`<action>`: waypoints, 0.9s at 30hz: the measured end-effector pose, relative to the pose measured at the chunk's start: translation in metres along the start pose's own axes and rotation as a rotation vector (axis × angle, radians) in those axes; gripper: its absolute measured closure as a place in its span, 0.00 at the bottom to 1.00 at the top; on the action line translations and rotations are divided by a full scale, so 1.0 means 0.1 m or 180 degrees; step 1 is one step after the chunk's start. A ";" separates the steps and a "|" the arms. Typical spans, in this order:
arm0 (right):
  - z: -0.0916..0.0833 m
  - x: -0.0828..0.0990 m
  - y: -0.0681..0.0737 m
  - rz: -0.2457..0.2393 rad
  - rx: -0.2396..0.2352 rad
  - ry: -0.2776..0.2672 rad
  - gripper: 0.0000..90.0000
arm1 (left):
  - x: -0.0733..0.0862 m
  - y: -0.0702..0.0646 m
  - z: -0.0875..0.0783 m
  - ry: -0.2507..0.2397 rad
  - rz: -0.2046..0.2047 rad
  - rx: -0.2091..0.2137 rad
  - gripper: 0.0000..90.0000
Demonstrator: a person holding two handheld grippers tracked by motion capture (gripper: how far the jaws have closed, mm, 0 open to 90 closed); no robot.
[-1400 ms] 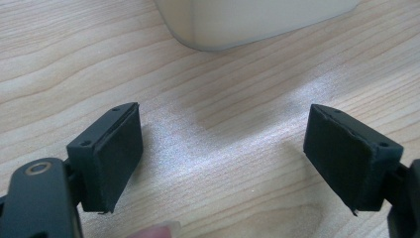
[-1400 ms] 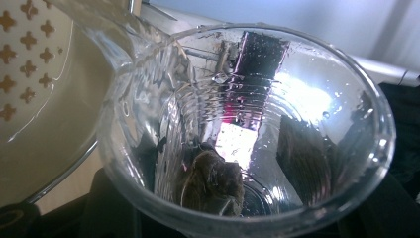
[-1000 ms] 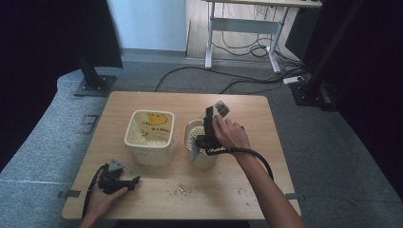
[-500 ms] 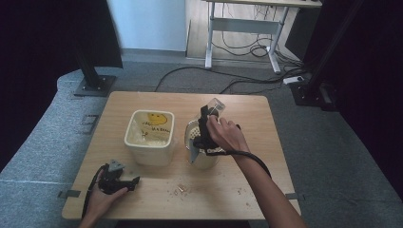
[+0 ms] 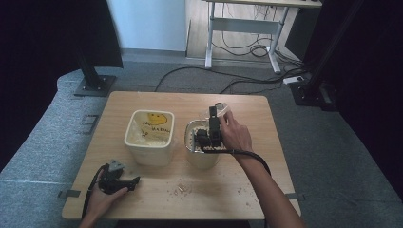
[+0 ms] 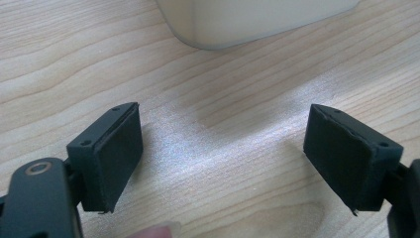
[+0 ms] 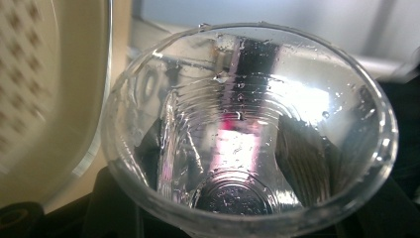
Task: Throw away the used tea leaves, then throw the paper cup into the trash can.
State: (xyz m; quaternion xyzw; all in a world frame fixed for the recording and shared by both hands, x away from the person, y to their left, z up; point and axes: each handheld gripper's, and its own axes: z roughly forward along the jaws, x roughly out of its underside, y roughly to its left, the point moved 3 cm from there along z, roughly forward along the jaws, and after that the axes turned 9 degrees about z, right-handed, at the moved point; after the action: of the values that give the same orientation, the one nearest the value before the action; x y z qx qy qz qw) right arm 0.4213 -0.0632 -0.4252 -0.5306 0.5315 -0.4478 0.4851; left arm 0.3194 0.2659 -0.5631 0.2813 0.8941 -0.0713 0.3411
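Left gripper [image 5: 124, 181], at seven o'clock on the table [image 5: 142, 102], is resting with jaws wide, gripping nothing. Square tub [image 5: 148, 137] is sitting centre-left. Right gripper [image 5: 205, 140], clamping a clear plastic cup [image 7: 247, 129], has dropped lower over the perforated container [image 5: 202, 151]; tipping is probably finishing.

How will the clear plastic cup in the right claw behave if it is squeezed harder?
The clear plastic cup looks thin-walled and ribbed, so it would probably flex or crumple rather than stay stiff. It holds only droplets, so it is likely very light. The wet surface may make it slippery between the right claw's jaws.
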 end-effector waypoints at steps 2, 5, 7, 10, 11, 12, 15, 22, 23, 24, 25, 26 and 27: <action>-0.01 0.03 -0.05 0.0458 -0.0224 -0.0025 0.47 | 0.00 0.00 0.00 0.0003 -0.0001 0.0002 0.17; -0.01 0.08 -0.12 0.1079 -0.0492 -0.0097 0.47 | 0.00 0.00 0.00 0.0003 0.0003 0.0000 0.17; 0.00 0.14 -0.16 0.1615 -0.0702 -0.0167 0.47 | 0.00 0.00 0.00 0.0002 0.0005 -0.0001 0.17; 0.00 0.22 -0.22 0.2418 -0.1048 -0.0307 0.48 | 0.00 0.00 0.00 -0.0007 -0.0001 -0.0014 0.17; 0.00 0.26 -0.24 0.2668 -0.1174 -0.0353 0.48 | 0.00 0.00 0.01 -0.0007 -0.0001 -0.0016 0.17; 0.00 0.28 -0.25 0.2833 -0.1260 -0.0405 0.48 | 0.00 0.00 0.01 -0.0007 0.0000 -0.0018 0.17; 0.02 0.36 -0.29 0.3392 -0.1508 -0.0524 0.48 | 0.00 0.00 0.00 -0.0006 0.0006 -0.0021 0.17; 0.01 0.46 -0.38 0.4105 -0.1792 -0.0732 0.48 | 0.00 0.00 0.01 -0.0018 -0.0010 -0.0020 0.17; 0.01 0.46 -0.40 0.4196 -0.1838 -0.0766 0.48 | 0.00 0.00 0.01 -0.0010 -0.0001 -0.0020 0.17; 0.01 0.45 -0.41 0.4275 -0.1887 -0.0793 0.48 | 0.00 0.00 0.01 -0.0010 0.0002 -0.0021 0.17; 0.01 0.44 -0.42 0.4335 -0.1932 -0.0829 0.48 | 0.00 0.00 0.01 -0.0011 0.0006 -0.0023 0.17; 0.01 0.43 -0.44 0.4391 -0.1973 -0.0865 0.48 | 0.00 0.00 0.01 -0.0009 0.0009 -0.0021 0.17; 0.01 0.42 -0.45 0.4424 -0.2002 -0.0885 0.48 | 0.00 0.00 0.01 -0.0010 0.0008 -0.0018 0.17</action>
State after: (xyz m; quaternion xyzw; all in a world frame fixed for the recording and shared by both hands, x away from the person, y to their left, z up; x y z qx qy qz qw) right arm 0.4293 -0.1065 -0.3829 -0.2395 0.7788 0.2019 0.5435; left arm 0.3199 0.2657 -0.5636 0.2813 0.8934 -0.0687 0.3434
